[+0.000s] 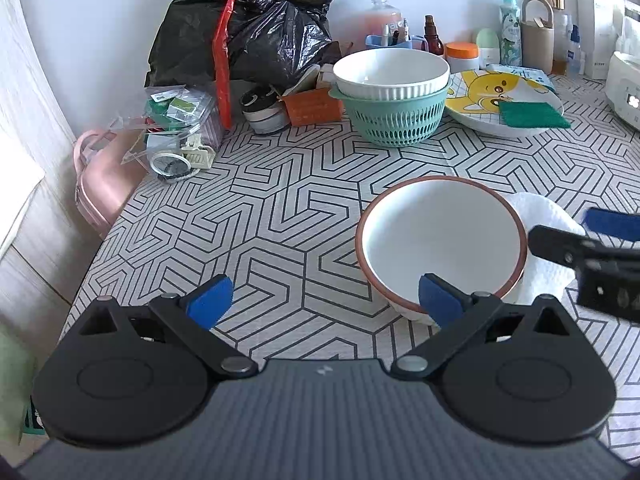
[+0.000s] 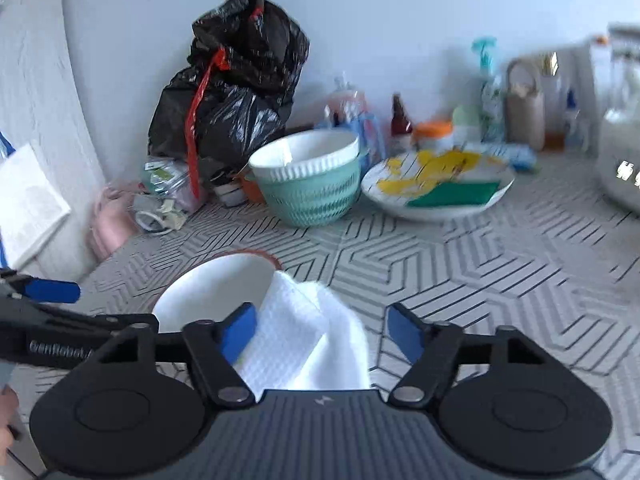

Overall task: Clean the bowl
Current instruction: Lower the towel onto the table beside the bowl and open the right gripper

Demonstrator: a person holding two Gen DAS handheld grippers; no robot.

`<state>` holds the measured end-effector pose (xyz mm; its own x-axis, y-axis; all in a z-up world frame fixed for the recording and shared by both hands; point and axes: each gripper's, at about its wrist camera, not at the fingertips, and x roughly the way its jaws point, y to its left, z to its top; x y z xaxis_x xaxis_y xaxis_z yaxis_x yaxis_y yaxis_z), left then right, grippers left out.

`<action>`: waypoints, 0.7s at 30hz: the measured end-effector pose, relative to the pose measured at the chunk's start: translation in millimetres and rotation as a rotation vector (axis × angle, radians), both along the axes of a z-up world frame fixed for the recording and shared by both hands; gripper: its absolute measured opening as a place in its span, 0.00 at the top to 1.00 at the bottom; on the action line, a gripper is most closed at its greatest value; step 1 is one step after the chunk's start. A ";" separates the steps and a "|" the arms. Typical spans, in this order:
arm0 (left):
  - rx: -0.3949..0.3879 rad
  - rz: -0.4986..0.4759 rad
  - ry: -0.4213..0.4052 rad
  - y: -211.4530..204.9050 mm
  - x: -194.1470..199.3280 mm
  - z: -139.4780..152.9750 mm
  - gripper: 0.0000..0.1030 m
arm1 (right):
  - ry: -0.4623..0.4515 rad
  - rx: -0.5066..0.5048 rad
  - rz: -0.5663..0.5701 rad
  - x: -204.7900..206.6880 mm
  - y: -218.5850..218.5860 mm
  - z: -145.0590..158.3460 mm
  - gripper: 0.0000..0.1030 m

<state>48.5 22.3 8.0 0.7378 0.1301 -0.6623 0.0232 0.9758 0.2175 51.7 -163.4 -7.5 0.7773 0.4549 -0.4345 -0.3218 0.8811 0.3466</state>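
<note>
A white bowl (image 1: 440, 240) (image 2: 212, 292) with a brown rim stands upright on the patterned tablecloth. A white waffle cloth (image 1: 540, 216) (image 2: 304, 332) lies against its right side, draped over the rim. My left gripper (image 1: 322, 300) is open wide, its right pad (image 1: 436, 300) at the bowl's near rim and its left pad over bare cloth. My right gripper (image 2: 322, 332) (image 1: 564, 226) straddles the white cloth: the left pad (image 2: 240, 332) touches it, while the right pad (image 2: 404, 332) stands clear of it. The bowl's inside looks empty.
At the back stand a teal colander (image 1: 394, 120) holding a white ribbed bowl (image 1: 390, 72), a cartoon plate (image 1: 472, 112) with a green sponge (image 1: 534, 116), a black rubbish bag (image 1: 256, 28), bottles and a white appliance (image 1: 624, 88). The table's edge runs down the left.
</note>
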 end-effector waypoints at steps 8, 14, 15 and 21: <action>0.008 0.005 -0.010 -0.3 2.0 2.9 0.01 | 0.084 0.176 0.057 11.6 -29.8 -5.9 0.98; 0.023 -0.002 -0.017 -4.8 1.9 3.3 0.01 | 0.064 0.390 0.072 1.8 -72.0 -4.2 0.98; 0.023 -0.005 -0.018 -5.8 1.8 3.5 0.01 | 0.052 0.395 0.061 0.4 -76.4 -0.8 0.98; 0.033 -0.014 -0.029 -11.1 0.3 5.0 0.01 | 0.021 0.545 0.151 3.8 -89.7 19.1 0.98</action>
